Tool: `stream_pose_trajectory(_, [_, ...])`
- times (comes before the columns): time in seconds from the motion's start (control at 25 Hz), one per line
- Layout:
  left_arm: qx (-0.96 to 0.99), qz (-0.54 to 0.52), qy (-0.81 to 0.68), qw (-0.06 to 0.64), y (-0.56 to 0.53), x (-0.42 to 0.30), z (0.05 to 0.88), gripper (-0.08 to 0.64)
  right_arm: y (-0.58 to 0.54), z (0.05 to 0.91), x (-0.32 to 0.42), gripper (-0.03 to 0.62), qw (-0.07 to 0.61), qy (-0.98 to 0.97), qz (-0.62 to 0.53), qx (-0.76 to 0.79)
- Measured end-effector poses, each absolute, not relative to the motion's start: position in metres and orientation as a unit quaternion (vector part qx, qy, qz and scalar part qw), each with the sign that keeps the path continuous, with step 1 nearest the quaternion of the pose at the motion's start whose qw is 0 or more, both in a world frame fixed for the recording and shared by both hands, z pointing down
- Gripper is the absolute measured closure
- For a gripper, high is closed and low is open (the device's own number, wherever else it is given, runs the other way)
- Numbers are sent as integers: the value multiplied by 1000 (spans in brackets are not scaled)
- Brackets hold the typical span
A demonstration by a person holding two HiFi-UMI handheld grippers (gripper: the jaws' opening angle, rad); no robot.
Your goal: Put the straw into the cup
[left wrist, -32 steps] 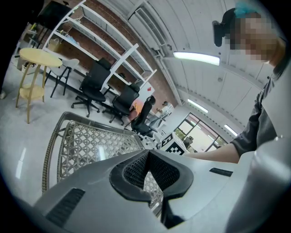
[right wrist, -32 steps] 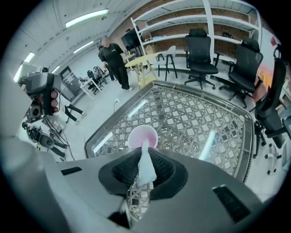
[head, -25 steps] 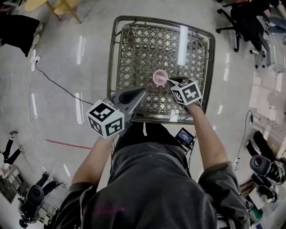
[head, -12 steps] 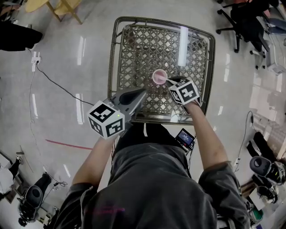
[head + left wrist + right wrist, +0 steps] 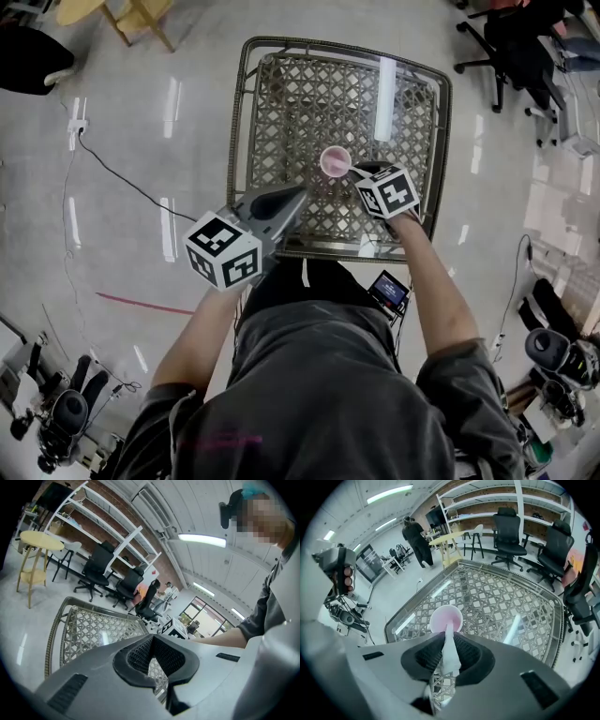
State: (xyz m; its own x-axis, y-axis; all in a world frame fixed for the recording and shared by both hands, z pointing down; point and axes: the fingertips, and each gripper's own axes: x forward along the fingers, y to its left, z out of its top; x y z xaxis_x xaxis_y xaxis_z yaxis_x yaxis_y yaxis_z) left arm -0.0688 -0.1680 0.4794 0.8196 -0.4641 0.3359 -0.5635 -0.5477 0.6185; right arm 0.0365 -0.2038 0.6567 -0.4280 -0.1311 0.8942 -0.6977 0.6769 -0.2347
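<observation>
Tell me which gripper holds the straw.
The right gripper: its jaws clamp the white straw, aimed at the pink cup. The left gripper holds nothing.

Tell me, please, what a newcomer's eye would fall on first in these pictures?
The pink cup stands alone near the middle of the lattice-topped table. The right gripper, shut on a white straw, points its tip at the cup's rim. The left gripper hangs shut and empty over the table's near edge.

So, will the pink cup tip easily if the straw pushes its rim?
Probably: the cup looks small and seems empty, so light. On the glossy tabletop it might slide before tipping. The wrapped straw looks soft and may bend first.
</observation>
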Motion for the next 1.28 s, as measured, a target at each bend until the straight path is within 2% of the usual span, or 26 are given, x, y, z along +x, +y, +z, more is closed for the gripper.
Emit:
stream_pose_trajectory(0.92, [879, 66, -298, 366, -162, -63, 472, 552, -200, 643, 42, 538, 446, -799, 311, 258])
stream_pose_trajectory(1.28, [884, 70, -294, 357, -159, -58, 464, 552, -201, 625, 50, 493, 430, -808, 307, 260])
